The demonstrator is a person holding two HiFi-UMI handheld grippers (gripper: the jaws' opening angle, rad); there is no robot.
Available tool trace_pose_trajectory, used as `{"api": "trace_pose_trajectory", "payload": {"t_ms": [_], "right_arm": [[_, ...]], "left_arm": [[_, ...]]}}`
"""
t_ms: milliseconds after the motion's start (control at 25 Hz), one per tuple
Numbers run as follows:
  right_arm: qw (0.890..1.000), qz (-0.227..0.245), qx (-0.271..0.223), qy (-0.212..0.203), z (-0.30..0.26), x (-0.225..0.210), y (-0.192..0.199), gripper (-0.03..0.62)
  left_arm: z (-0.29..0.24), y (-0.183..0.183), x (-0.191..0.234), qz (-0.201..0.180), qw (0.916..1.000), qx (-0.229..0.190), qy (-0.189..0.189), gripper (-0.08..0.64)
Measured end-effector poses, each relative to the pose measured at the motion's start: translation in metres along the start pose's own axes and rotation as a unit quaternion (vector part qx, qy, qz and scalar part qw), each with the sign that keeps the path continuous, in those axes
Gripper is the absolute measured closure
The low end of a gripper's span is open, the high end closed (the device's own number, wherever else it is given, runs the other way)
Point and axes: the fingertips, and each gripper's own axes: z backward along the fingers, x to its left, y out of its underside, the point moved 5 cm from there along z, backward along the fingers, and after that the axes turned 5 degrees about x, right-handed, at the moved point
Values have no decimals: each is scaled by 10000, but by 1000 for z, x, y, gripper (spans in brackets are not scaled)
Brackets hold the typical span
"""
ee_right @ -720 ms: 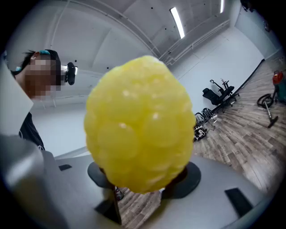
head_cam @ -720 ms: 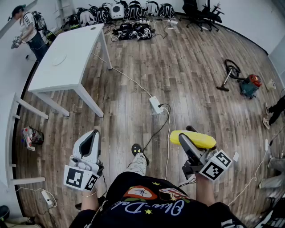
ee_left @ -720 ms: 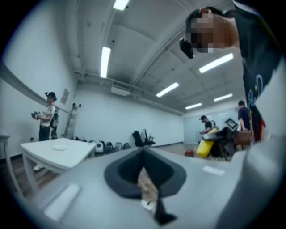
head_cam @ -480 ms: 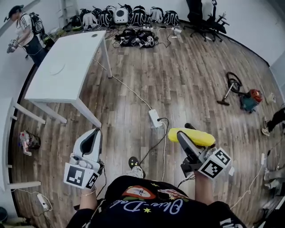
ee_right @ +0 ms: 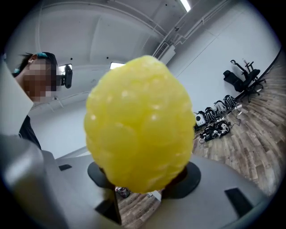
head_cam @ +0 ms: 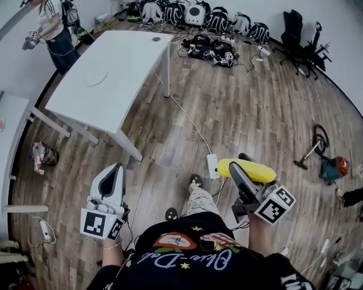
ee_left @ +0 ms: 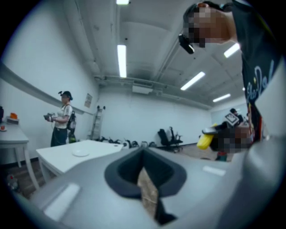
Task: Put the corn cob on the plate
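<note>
A yellow corn cob (head_cam: 249,170) lies level between the black jaws of my right gripper (head_cam: 239,164), which is shut on it at waist height over the wooden floor. In the right gripper view the corn cob (ee_right: 138,129) fills the middle, end-on. A small white plate (head_cam: 96,77) rests on the white table (head_cam: 122,56), ahead and to the left. My left gripper (head_cam: 116,171) is held level at my left side, shut with nothing in it. The left gripper view shows the plate (ee_left: 80,153) on the table (ee_left: 58,160), with the corn cob (ee_left: 204,141) at the right.
A power strip (head_cam: 212,166) and its cables lie on the floor ahead of my feet. A vacuum cleaner (head_cam: 332,167) stands at the right. Backpacks (head_cam: 193,12) and an office chair (head_cam: 299,28) line the far wall. A person (head_cam: 54,25) stands beyond the table.
The view has swung left and forward: the white table with the plate now sits nearer and more central. Both grippers keep their pose, the corn cob still held in the right one.
</note>
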Motion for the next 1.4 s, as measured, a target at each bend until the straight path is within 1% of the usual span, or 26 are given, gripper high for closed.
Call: {"api": "trace_pose_trajectory", "payload": {"t_ms": [80,160,280,360,480,560,720,920,1000,1080,1160,1280,1360,1400], "right_arm": [[9994,61,182,-296,-43,-22,-17,339],[9971,127,342,-668,-96,-46,-36,339],[9915,114,606,-1142,-174,-76,-64,339],[9853,151,843,-1477,-222,-92,-85,339],[9710,300,1204,-2044,-281,-116,-116,339],[9595,391,1431,-2396,-315,-130,-129,339],[9332,711,1900,-2967,-381,-142,-143,339],[8953,1159,2460,-3528,-466,-132,-135,339],[8782,1375,2642,-3742,-505,-120,-130,339],[8583,1611,2812,-3978,-544,-104,-123,339],[8362,1931,2983,-4177,-583,-88,-117,339],[7989,2360,3268,-4465,-643,-66,-107,339],[7707,2594,3535,-4623,-682,-53,-98,339],[7536,2749,3701,-4686,-699,-46,-91,339]], "left_arm": [[-16,2,16,41,9993,84,-357,574],[-37,-2,37,43,9967,98,-799,574],[-73,-15,69,94,9900,68,-1406,574],[-97,-28,85,87,9845,69,-1750,574],[-134,-46,95,-14,9739,44,-2268,574],[-158,-50,97,33,9661,50,-2582,574],[-193,-47,106,220,9556,157,-2935,574],[-210,-39,129,362,9400,255,-3383,574],[-217,-36,151,398,9338,216,-3548,574],[-224,-32,179,411,9283,173,-3690,574],[-236,-32,212,433,9245,55,-3788,574],[-256,-42,263,395,9215,-165,-3860,574],[-267,-50,296,352,9217,-201,-3859,574],[-271,-53,310,330,9219,-187,-3855,574]]}}
